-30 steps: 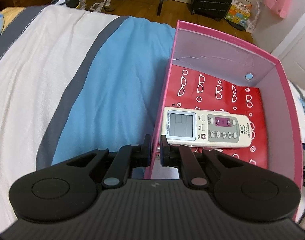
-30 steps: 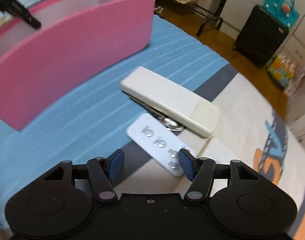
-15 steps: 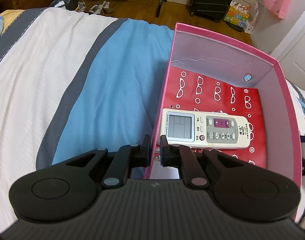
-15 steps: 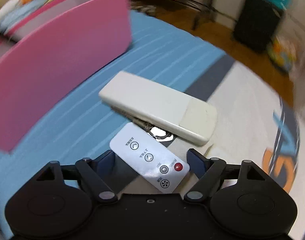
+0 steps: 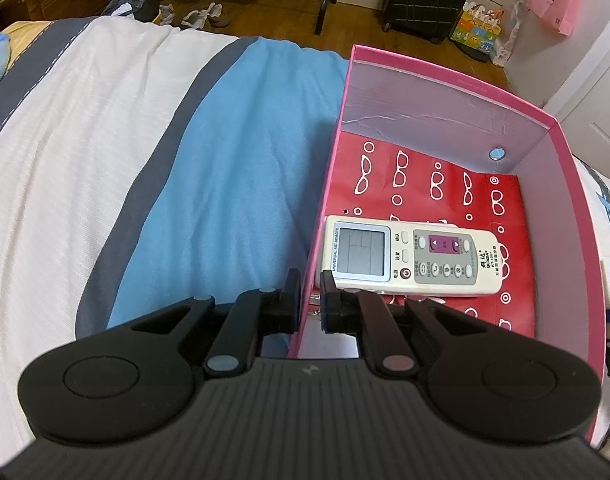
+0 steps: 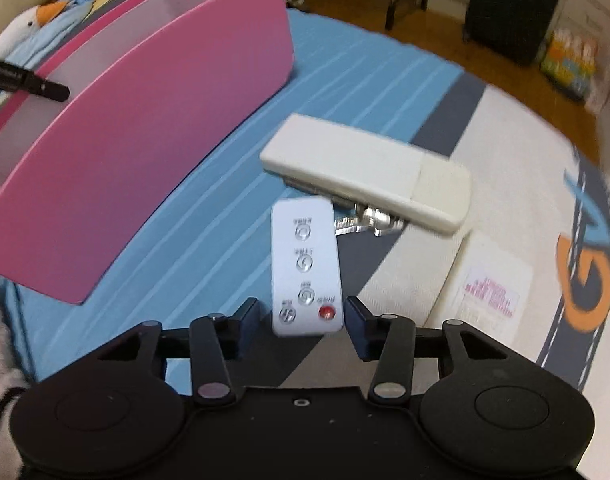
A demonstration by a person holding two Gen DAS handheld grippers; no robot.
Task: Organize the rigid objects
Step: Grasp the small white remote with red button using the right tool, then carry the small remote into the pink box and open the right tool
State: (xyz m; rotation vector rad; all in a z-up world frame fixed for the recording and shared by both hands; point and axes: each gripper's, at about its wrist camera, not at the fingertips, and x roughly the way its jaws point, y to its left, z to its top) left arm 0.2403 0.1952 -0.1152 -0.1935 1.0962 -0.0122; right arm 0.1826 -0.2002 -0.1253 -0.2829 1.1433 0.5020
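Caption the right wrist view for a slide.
Right gripper closing around a small white remote on the bed, beside the pink box.

Even indoor light, fisheye bending at edges; right wrist view motion-blurred, left sharp.

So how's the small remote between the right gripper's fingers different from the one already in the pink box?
The small remote is slim, with no screen, a few round buttons and one red one; it lies on the bedspread. The boxed remote is wider, has a display and many buttons, and lies in the pink box. Both are white, face up.
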